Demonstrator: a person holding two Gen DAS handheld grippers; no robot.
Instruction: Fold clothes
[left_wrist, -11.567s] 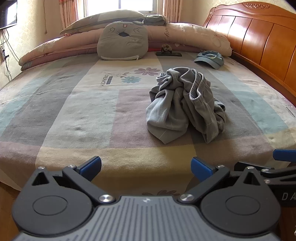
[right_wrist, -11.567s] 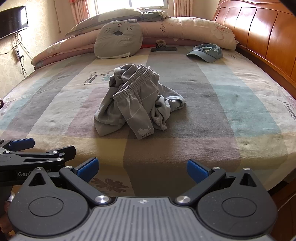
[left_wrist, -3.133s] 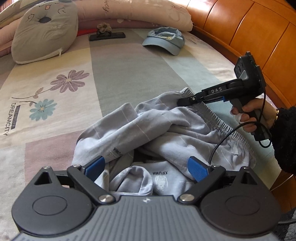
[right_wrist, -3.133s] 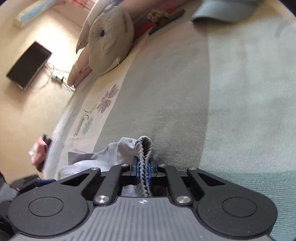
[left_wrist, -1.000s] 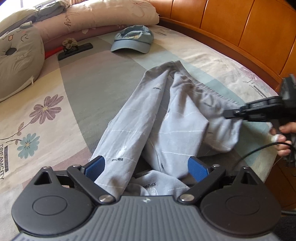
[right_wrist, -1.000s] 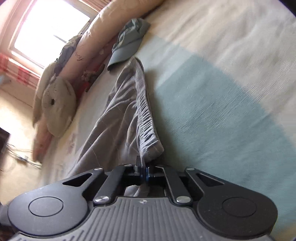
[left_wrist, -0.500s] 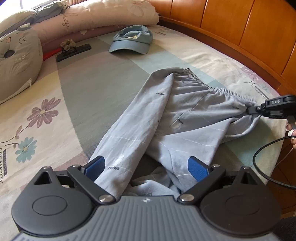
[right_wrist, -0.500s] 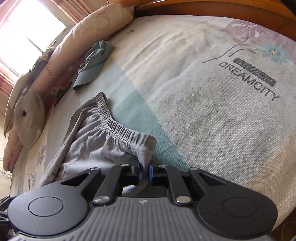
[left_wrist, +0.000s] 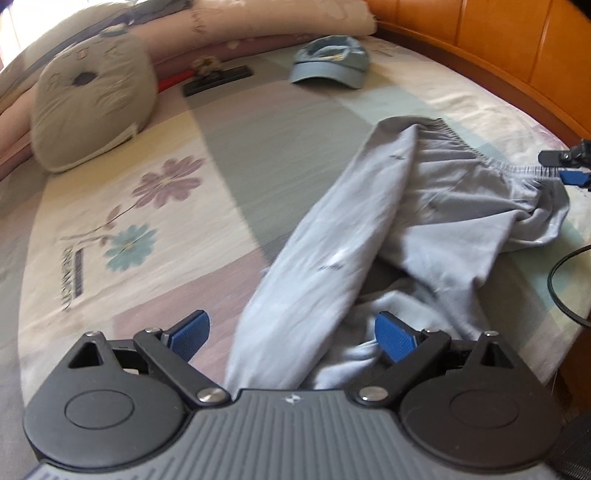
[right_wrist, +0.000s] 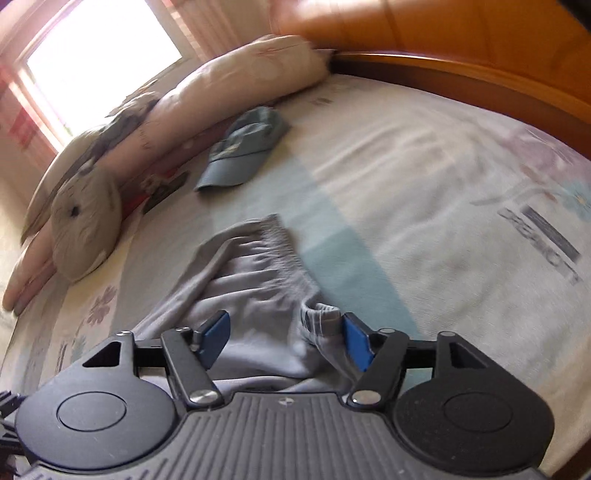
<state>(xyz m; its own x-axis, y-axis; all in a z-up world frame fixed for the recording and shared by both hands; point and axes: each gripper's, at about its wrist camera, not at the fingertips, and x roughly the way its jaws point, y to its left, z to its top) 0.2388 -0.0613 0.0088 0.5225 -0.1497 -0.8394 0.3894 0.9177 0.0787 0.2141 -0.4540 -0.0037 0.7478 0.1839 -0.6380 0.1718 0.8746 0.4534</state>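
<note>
Bedsheet (left_wrist: 280, 122) bare left of trousers (left_wrist: 369, 229); cap (left_wrist: 328, 62), cushion (left_wrist: 92, 107), wooden bedframe (left_wrist: 517, 55) crowd far edge.

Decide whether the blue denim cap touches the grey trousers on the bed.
Apart: the left wrist view shows bare bedsheet between the blue denim cap and the grey trousers.

Bed (left_wrist: 258, 122) with patchwork flowered cover is carrying grey trousers (left_wrist: 369, 229) sprawling toward its near edge, blue cap (left_wrist: 328, 62) and cat-face cushion (left_wrist: 92, 107) sitting toward its far edge, rolled quilt (right_wrist: 229, 92) lying along that edge.
</note>
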